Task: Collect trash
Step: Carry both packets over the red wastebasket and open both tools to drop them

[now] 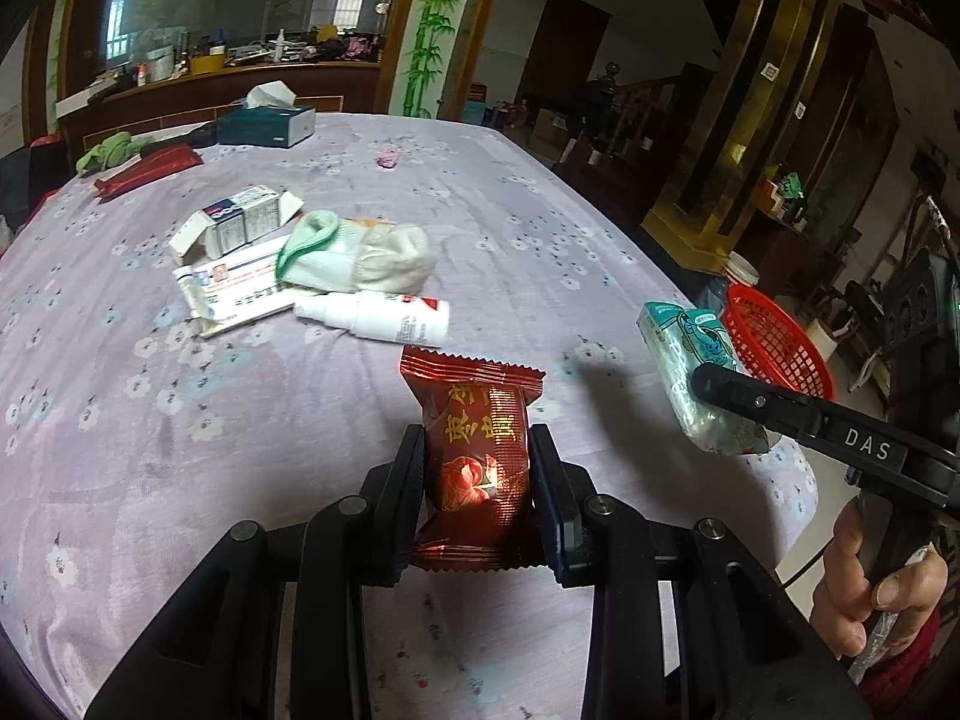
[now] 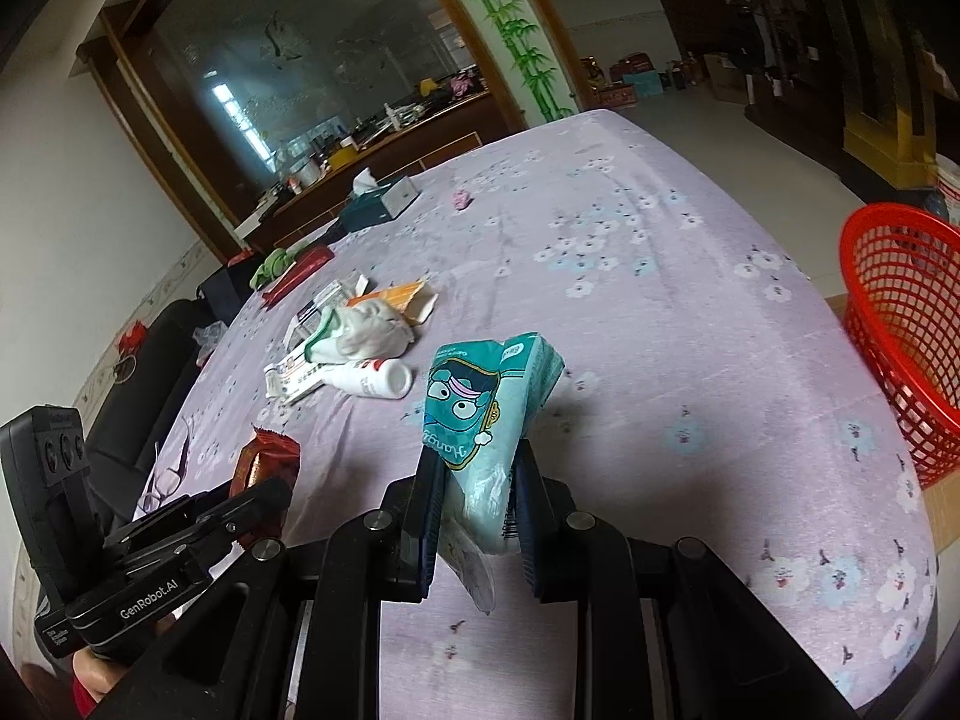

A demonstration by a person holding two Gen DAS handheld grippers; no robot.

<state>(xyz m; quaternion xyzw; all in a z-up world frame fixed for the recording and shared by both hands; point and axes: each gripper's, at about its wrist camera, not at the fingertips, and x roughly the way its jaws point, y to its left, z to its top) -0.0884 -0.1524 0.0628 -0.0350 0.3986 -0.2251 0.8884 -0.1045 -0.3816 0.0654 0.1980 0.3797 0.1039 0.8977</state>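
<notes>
A shiny dark-red foil snack wrapper with gold lettering [image 1: 477, 462] is held pinched between the fingers of the left gripper [image 1: 477, 468], which are closed against its sides; the wrapper stands upright, clear of the lilac flower-printed tablecloth [image 1: 240, 432]. A teal plastic tissue packet printed with a cartoon face [image 2: 486, 414] is clamped in the same way by the right gripper [image 2: 477, 480], its upper end projecting forward past the fingertips.

The step in hand is judged to be the carry: both pieces of trash have been picked up and are not yet dropped. The red plastic mesh basket [image 2: 906, 336] is seen ahead and to the right of the right gripper, beyond the table edge and apparently lower than the tabletop.

For the next move, the right gripper would have to be swung rightward past the table edge until the packet hangs over the basket's opening, and only then opened; the left gripper would have to be brought further across. Ahead and to the left of both grippers, a white spray bottle [image 1: 384, 315], a crumpled white sock with a green cuff [image 1: 360, 261] and opened medicine cartons [image 1: 240, 225] remain on the cloth.
</notes>
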